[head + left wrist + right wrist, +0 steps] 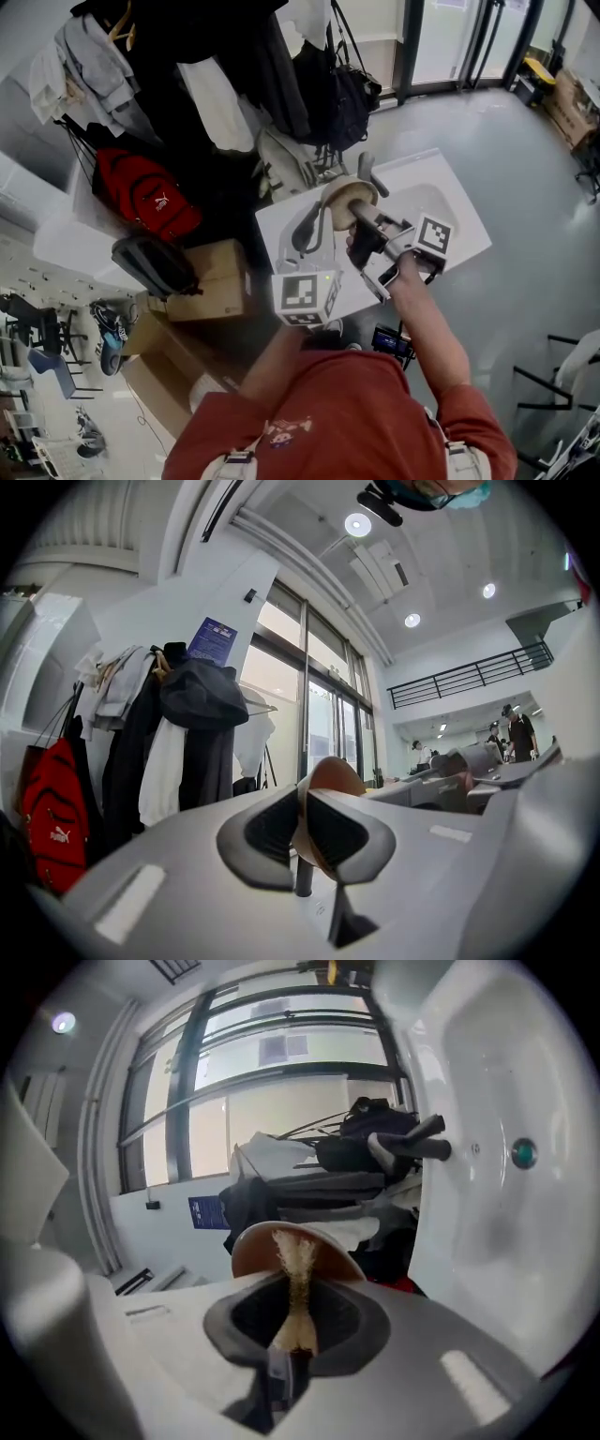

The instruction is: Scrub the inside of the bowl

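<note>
Now | left gripper (302,834) clamps bowl (334,773) by its rim above sink (461,212), steadying it | right gripper (298,1324) pinches fibrous scrubber (297,1262), aimed into bowl

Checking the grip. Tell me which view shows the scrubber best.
The right gripper view: the fibrous scrubber stands pinched between the right gripper's jaws, in front of the bowl. In the head view it cannot be made out; the left gripper view shows only the bowl's rim.

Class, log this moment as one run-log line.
left gripper: shut on rim of tan round bowl | right gripper: shut on tan fibrous scrubber, tip against bowl | location: over white sink
</note>
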{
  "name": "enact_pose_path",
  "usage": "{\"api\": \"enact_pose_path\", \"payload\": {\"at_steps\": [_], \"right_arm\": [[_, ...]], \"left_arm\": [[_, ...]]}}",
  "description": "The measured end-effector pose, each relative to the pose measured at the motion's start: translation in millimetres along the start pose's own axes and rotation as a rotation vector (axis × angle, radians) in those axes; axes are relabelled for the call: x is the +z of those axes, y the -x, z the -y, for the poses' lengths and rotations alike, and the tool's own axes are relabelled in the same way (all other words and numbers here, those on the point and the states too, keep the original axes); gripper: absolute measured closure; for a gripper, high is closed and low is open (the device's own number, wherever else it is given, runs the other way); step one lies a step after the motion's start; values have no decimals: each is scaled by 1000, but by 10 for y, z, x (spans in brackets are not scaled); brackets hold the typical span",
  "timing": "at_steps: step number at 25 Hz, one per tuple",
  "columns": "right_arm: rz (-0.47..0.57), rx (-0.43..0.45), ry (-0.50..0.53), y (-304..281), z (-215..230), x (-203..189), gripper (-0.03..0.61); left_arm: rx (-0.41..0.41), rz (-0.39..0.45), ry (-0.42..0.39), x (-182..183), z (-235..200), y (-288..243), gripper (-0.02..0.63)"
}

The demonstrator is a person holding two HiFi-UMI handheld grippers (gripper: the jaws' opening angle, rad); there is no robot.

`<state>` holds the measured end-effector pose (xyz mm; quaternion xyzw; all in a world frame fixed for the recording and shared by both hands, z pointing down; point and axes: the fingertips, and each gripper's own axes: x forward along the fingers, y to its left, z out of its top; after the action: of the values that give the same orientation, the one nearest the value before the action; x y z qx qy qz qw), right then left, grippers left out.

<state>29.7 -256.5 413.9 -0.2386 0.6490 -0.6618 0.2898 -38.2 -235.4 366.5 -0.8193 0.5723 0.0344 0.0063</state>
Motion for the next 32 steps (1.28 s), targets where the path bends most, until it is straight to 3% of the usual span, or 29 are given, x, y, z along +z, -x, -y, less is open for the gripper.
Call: {"api": "enact_pose_path", "payload": {"at_steps": [5, 12, 25, 32], "right_arm": [[4, 0, 1, -5, 27, -7, 525], [-8, -56, 161, -53, 24, -7, 525], [-37, -209, 785, -113, -89, -17, 526], [-81, -280, 1176, -115, -176, -39, 526]], "left_arm": [[-4, 0, 6, -13, -12, 7, 578], [-9, -12, 16, -40, -53, -2, 578], [-26, -12, 37, -31, -82, -21, 577], [-44, -14, 54, -28, -69, -33, 577]]}}
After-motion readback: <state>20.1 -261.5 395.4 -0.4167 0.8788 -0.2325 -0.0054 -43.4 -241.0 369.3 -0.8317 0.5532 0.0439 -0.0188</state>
